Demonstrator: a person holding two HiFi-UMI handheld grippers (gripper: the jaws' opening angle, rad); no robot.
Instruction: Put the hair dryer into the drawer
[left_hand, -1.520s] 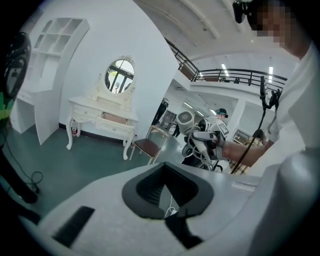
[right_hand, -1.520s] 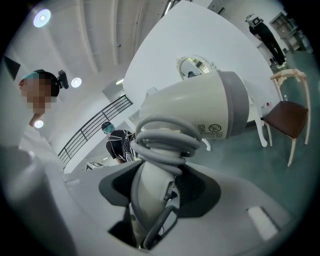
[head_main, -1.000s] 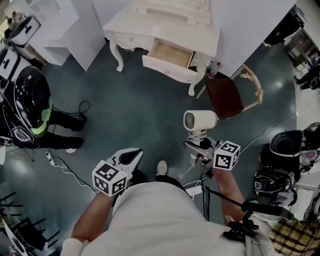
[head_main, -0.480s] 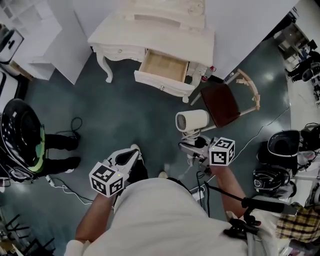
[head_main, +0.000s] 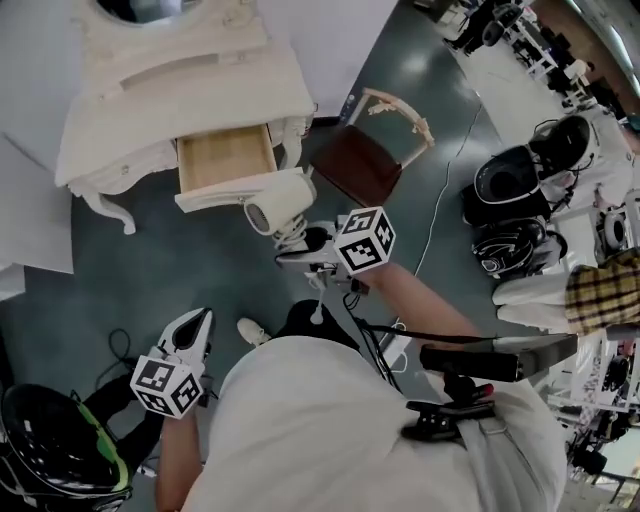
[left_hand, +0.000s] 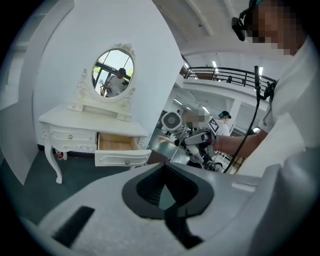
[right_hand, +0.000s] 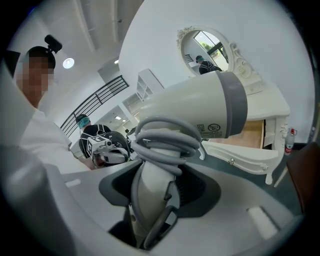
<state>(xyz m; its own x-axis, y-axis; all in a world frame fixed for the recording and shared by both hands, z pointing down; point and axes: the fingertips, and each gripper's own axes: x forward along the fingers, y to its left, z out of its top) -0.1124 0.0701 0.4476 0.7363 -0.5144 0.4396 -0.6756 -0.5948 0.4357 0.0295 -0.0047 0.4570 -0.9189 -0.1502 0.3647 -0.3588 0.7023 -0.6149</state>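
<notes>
A white hair dryer with a grey band has its cord coiled round the handle. My right gripper is shut on that handle, and the barrel stands across above the jaws. In the head view the dryer hangs just in front of the open wooden drawer of the white vanity table. The drawer looks empty inside. My left gripper hangs lower left, away from the table, jaws together with nothing in them. From there the dryer shows right of the drawer.
A chair with a brown seat stands right of the vanity. Black helmets and gear lie at the far right, another black helmet at the bottom left. A cable runs over the dark floor. An oval mirror tops the vanity.
Both grippers have come closer to the vanity. The dryer, still held, has gone from mid-floor to right at the open drawer's front. The view has swung round.
</notes>
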